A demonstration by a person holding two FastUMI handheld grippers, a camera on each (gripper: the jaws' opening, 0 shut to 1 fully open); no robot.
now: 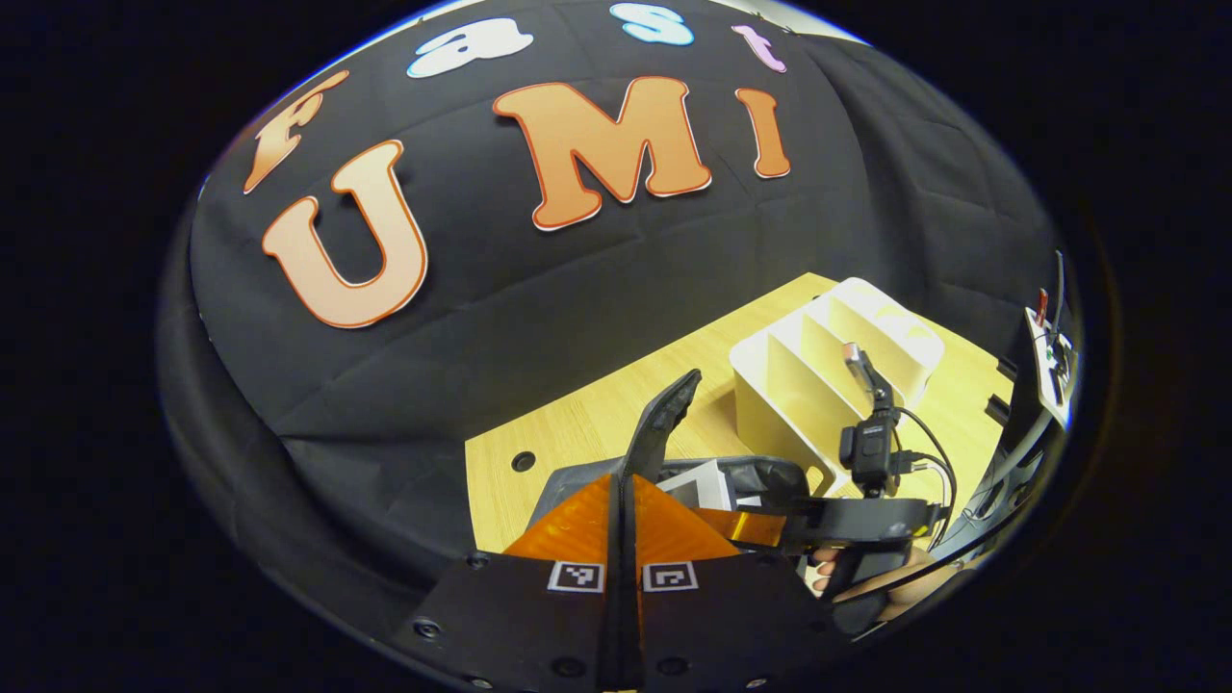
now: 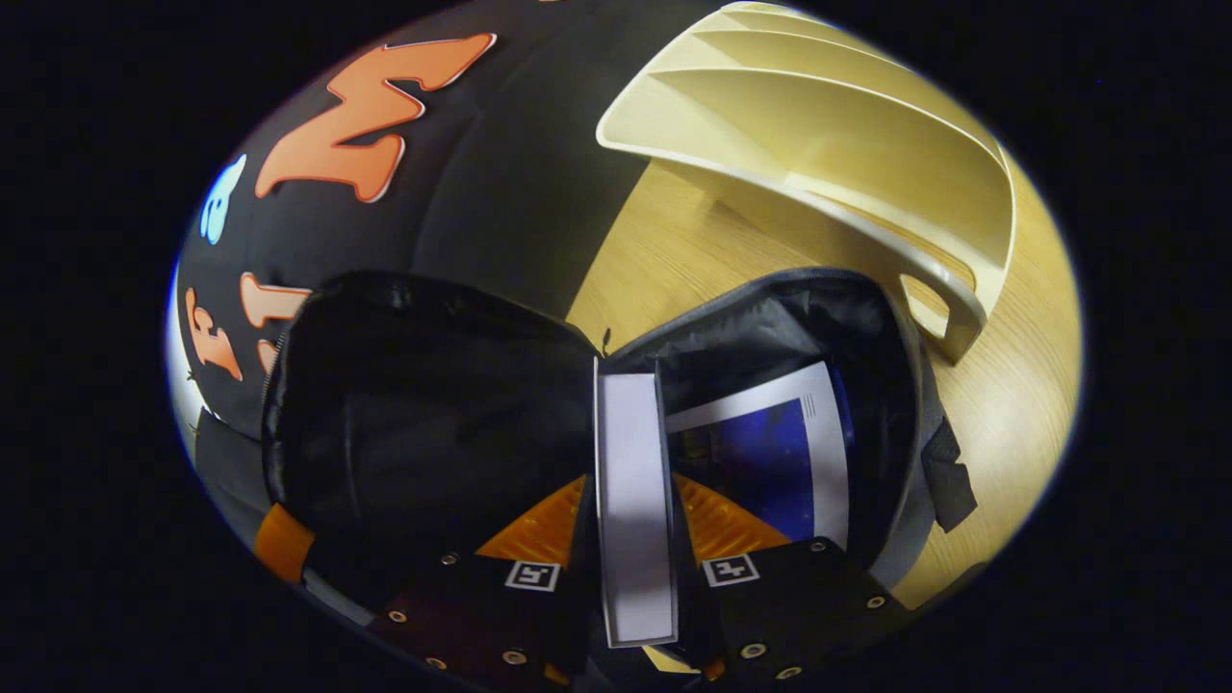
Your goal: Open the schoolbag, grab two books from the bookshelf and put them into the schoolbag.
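While the right gripper clamps a slim white-edged book over the open fabric schoolbag, the left gripper pinches its strap; ribbed plastic bookshelf at one o'clock.

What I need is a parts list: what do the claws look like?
Left claw and right claw: black screwed plates, each with two square black-and-white markers. A small black camera with looping black cables tops the right one.
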